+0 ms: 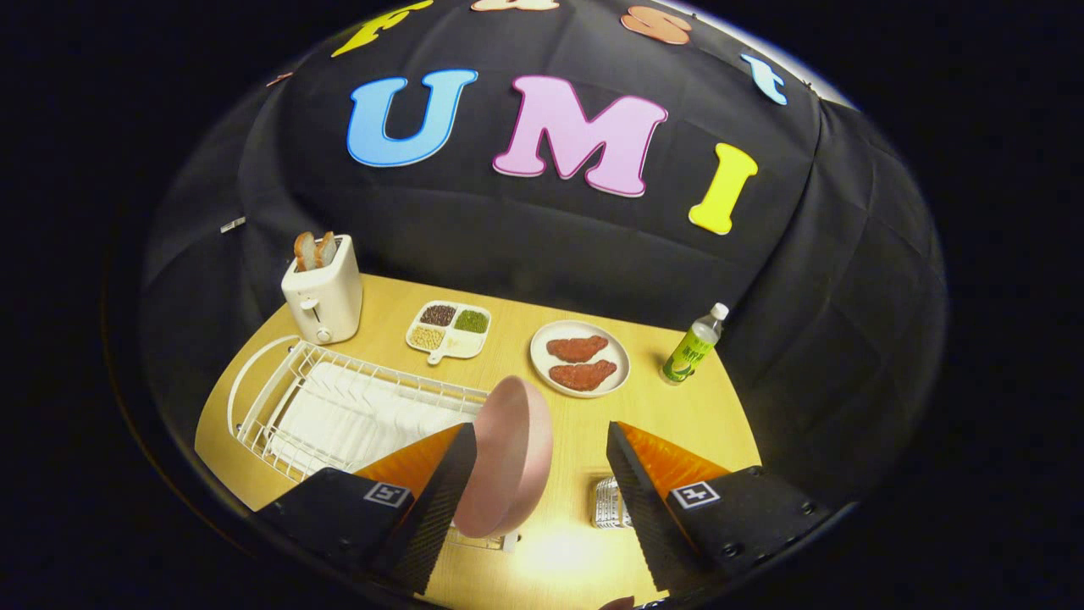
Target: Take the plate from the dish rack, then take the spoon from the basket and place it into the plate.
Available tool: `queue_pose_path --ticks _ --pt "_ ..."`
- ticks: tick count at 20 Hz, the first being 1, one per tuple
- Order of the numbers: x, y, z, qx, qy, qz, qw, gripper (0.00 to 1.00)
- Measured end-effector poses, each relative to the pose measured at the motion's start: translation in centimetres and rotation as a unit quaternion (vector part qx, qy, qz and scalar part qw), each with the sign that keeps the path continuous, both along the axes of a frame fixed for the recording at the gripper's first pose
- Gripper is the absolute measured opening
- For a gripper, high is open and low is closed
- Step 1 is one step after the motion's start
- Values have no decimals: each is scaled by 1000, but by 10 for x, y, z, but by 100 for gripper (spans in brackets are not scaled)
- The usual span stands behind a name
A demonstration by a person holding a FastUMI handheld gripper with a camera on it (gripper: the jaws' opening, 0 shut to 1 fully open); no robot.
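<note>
Round pink plastic plate on edge against left finger of wide-open tongs, ungripped, beside white wire dish rack; best pinched firmly before lowering flat onto wooden surface.

Well beyond my fingers, a white toaster with bread in its slots stands at the far left of the wooden table. Right of it lies a divided tray of beans, then a white dish with two meat pieces. A green-labelled bottle stands far right.
</note>
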State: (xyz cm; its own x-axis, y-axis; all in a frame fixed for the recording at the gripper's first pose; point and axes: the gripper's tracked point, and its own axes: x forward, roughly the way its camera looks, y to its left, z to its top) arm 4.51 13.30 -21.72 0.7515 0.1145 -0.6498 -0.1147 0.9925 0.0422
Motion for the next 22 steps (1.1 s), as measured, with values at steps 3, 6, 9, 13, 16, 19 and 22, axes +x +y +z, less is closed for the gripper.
queue_pose_path --ticks 3,6,9,13,16,19,22 --pt "6 5 -23 -22 16 -6 1000 81" --pt "14 2 -37 -52 25 -18 998 71" --pt "17 1 -45 -69 35 -34 996 42" --pt "18 -3 -51 -95 41 -48 993 24" --pt "22 0 -45 -102 32 -44 993 15" --pt "32 5 -29 -138 17 -18 990 15" --pt "42 15 -10 -175 -6 13 984 15"
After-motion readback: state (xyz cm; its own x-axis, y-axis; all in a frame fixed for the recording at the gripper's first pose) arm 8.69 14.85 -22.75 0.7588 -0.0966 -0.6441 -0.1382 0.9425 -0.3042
